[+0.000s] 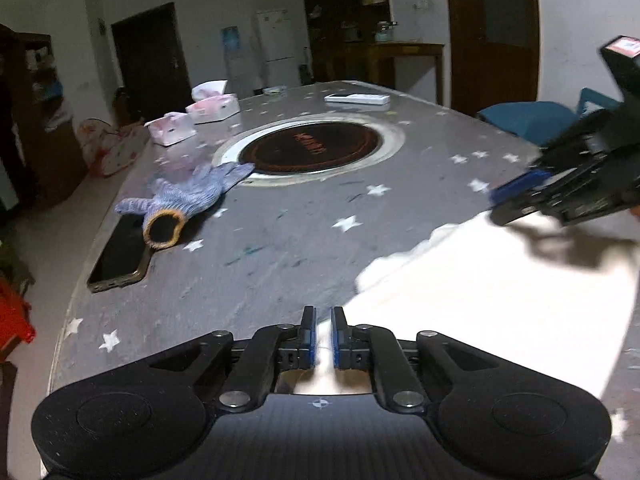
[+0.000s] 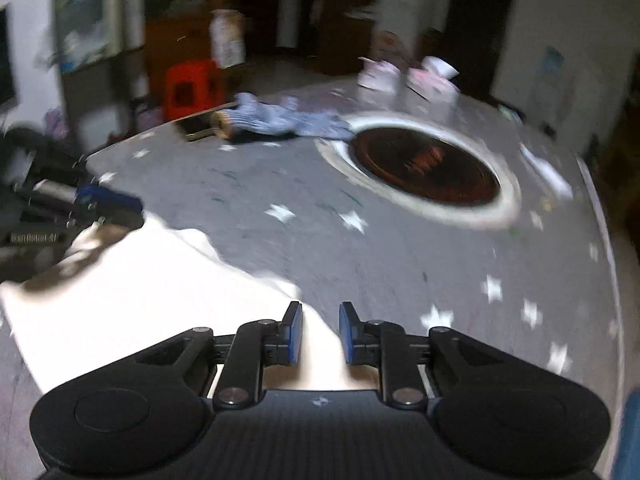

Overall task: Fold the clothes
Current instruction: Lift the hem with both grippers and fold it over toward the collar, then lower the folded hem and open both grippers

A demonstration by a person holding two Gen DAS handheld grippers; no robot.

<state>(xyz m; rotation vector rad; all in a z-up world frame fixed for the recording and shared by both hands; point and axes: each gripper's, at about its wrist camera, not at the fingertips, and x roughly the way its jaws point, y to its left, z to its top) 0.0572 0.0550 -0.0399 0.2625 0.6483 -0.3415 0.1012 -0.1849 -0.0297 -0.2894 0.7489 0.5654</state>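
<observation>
Left hand-held black two-finger gripper (image 1: 323,312): blue-padded jaws nearly closed, narrow gap only. A strip of the bright white cloth garment (image 1: 496,304) appears between the pads; overexposure means I cannot tell whether it is pinched or simply lies beneath.

Right hand-held black two-finger gripper (image 2: 320,316): jaws partly open, moderate gap. White garment (image 2: 132,280) visible in the gap and below; grip cannot be told. View blurred.

Garment lies spread flat on the near part of the grey star-patterned tabletop (image 1: 288,248), its far edge crumpled. Each gripper sits at a near edge of the cloth, one on each side; the right gripper (image 1: 560,192) shows at the far right of the left wrist view, above the cloth.

Other items on the table: blue knitted work glove with orange cuff (image 1: 188,200), cuff resting on a dark smartphone (image 1: 120,252); round dark inset plate with pale ring (image 1: 312,148) at centre; two pink-and-white tissue boxes (image 1: 192,118) beyond; white remote control (image 1: 357,99) far side.
</observation>
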